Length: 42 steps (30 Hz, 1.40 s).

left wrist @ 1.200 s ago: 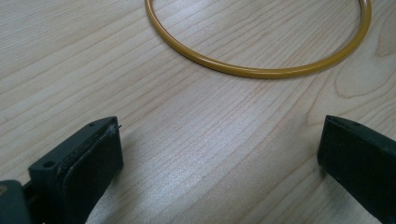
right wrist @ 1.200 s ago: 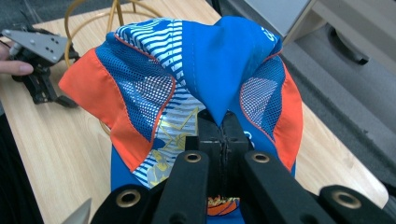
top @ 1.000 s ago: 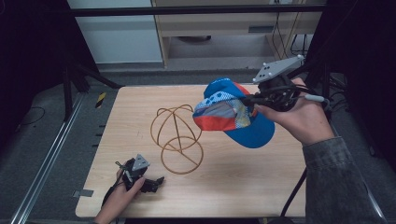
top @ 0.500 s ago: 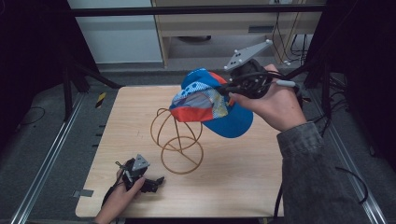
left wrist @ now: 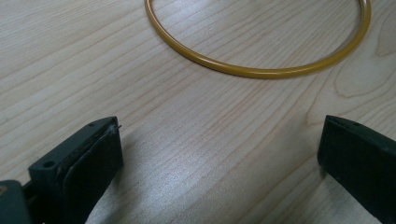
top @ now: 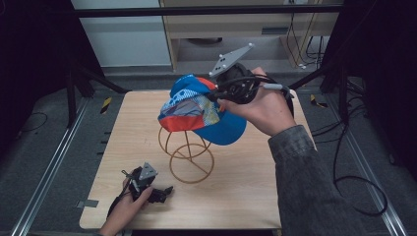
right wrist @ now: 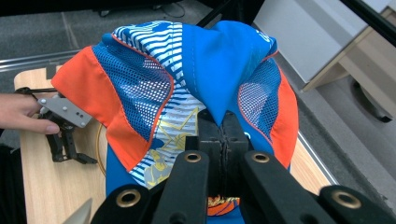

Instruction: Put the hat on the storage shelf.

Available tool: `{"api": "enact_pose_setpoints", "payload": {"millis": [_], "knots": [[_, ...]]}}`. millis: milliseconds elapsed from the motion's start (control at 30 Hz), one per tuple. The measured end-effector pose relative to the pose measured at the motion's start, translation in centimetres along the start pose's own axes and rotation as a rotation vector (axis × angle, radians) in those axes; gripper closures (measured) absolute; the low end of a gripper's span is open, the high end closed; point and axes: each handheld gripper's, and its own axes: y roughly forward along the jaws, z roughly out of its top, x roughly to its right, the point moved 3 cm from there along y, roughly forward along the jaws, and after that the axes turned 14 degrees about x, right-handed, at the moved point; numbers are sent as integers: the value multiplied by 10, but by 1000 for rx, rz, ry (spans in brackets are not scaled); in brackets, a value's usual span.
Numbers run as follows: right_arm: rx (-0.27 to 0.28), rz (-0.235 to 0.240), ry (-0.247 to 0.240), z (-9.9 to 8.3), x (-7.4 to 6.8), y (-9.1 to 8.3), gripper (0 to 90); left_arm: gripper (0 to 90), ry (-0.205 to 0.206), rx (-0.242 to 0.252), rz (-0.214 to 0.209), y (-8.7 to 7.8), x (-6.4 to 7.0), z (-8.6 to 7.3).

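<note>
Hides top of wire stand [top: 189, 156] under cap [top: 201, 112], clamped in right gripper [top: 216, 96]. Shifted left since earlier. Left gripper [top: 164, 191] jaws apart, idle on table [top: 246, 182].

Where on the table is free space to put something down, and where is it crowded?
The table is bare along its far left, between the left edge and the wire stand, and along the near right beside the sleeve. It is crowded in the middle: the right gripper holds the cap over the stand, with the left gripper near its base ring.
</note>
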Motion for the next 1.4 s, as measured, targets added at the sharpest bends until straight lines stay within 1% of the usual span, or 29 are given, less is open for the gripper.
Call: {"api": "enact_pose_setpoints", "payload": {"millis": [267, 400, 433, 533, 700, 767, 867, 933, 967, 1100, 1267, 1333, 1400], "knots": [[-27, 26, -27, 13, -4, 23, 900, 0, 0, 0, 0, 0, 0, 0], [-38, 31, -39, 19, -5, 30, 900, 0, 0, 0, 0, 0, 0, 0], [-43, 34, -44, 20, -4, 32, 900, 0, 0, 0, 0, 0, 0, 0], [-53, 36, -39, 21, -4, 38, 900, 0, -1, 1, -1, 0, 0, 0], [-67, 38, -42, 24, -7, 47, 900, 0, -2, 0, -2, 0, 0, 0], [-70, 49, -49, 25, -8, 50, 900, 0, -1, -1, 0, 0, 0, 0], [-82, 59, -57, 25, -9, 53, 900, 0, 2, -2, -5, -1, 1, 0], [-86, 58, -47, 25, -9, 56, 900, 0, 2, -2, -5, -1, 1, 0], [-89, 59, -50, 24, -9, 57, 900, 0, 2, -2, -5, -1, 1, 0], [-88, 69, -56, 24, -12, 64, 900, 0, 1, -2, -5, -1, 1, 0], [-106, 81, -46, 15, -14, 74, 900, 0, 3, -2, -6, -1, 1, 0], [-100, 91, -34, 12, -15, 78, 900, 0, 4, -2, -8, -1, 1, 0], [-101, 94, -32, 9, -16, 82, 900, 0, 6, -2, -12, -1, 1, 0]]}}
